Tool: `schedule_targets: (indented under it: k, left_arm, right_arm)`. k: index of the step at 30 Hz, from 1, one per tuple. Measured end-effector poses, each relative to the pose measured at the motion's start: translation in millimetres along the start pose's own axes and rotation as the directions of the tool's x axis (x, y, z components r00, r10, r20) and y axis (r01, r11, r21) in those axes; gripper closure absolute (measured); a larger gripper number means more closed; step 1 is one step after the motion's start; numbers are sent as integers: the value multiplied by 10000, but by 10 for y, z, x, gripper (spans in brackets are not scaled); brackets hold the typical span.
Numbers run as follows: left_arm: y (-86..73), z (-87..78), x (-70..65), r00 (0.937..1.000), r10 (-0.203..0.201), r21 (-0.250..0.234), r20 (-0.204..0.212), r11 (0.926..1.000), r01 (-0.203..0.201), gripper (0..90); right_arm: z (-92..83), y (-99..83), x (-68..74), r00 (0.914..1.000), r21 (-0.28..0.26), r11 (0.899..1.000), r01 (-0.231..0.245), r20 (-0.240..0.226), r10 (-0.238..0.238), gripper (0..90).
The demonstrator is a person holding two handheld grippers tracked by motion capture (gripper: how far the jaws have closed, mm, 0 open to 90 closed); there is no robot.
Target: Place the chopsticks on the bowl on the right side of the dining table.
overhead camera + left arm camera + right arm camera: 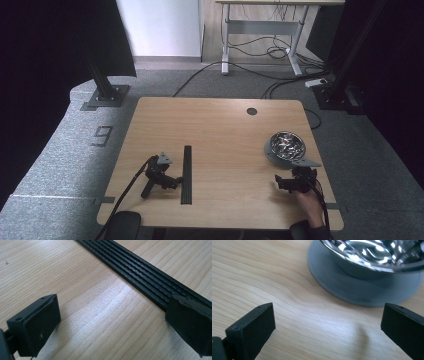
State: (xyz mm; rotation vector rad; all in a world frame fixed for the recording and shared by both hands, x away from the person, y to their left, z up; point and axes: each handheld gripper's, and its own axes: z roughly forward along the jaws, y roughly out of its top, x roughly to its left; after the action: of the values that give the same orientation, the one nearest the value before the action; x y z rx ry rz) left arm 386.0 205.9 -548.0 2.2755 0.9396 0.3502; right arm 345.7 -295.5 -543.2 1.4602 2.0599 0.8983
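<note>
Wooden table (220, 135), grey carpet (65, 145), trailing floor cables (260, 50)

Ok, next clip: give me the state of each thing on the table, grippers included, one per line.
Left gripper: open, resting on the table, no hand on it, jaws beside the black strip.
Right gripper: open, held by a hand, empty, near the bowl.
Black strip: lying flat, ungripped.
Metal bowl: upright on a grey disc, shiny contents too unclear to name.
Table: wooden.
</note>
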Motion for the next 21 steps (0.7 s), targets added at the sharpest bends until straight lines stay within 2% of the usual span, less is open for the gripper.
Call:
schedule_targets:
  k: [6,10,14,17,21]
  left_arm:
    - [0,-1,1,10000,16,14,2,10000,-16,0]
    - [0,0,1,10000,6,0,6,10000,-6,0]
    - [0,-1,2,10000,20,14,2,10000,-20,0]
    - [0,0,1,10000,4,-1,5,10000,-4,0]
    - [0,-1,2,10000,19,15,0,10000,-19,0]
  right_arm:
    - [9,131,138,9989,-53,9996,295,-363,-296,0]
    - [25,224,246,9957,-143,9990,427,-813,-437,0]
    - [49,293,330,9895,-289,9985,475,-1353,-510,0]
    - [68,359,380,9856,-197,9976,657,-1551,-680,0]
    - [85,451,431,9782,-277,9980,564,-1988,-608,0]
